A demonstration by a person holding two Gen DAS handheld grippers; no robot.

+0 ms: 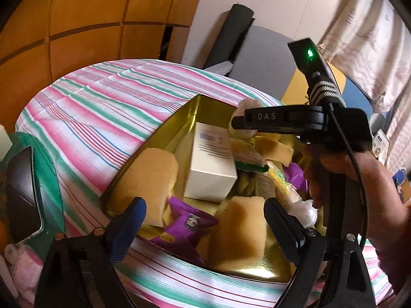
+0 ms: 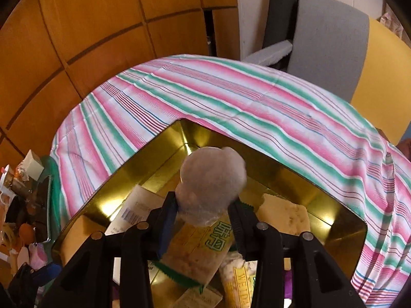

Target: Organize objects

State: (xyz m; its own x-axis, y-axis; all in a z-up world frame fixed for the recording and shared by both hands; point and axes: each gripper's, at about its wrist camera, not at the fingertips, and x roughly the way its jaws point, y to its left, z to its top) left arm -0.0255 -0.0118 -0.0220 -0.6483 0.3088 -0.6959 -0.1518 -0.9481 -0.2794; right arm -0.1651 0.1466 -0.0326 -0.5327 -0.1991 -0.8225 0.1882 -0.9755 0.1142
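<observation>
Left gripper [image 1: 204,218] fingers stand wide apart, nothing between them; they hang over the near end of the gold tin [image 1: 177,133], above a purple snack packet [image 1: 185,227] and a tan sponge block [image 1: 239,231].

Right gripper [image 2: 203,211] fingers are narrow with a clear plastic bag [image 2: 212,182] bunched between them. The bag bulges up above the tips; the fingers sit against its lower sides, but motion blur hides whether the pads press it. In the left wrist view the right gripper [image 1: 237,123] is seen side-on over the far part of the tin, a hand [image 1: 359,187] on its handle.

The tin sits on the striped cloth [image 2: 231,95] covering the surface. It is crowded: white box [image 1: 213,164], another tan sponge [image 1: 151,177], yellow snack packets [image 2: 203,246] partly under the right gripper. Contents at the right side of the tin are overlapped and hard to sort out. The tin's far corner [image 2: 185,133] is bare gold, the only open spot inside.

Cloth beyond the tin lies open up to the surface's far edge. Clutter at the left edge [image 2: 23,205] is blurred, cut off by the lens. Wood panel wall [image 2: 102,25] behind.
</observation>
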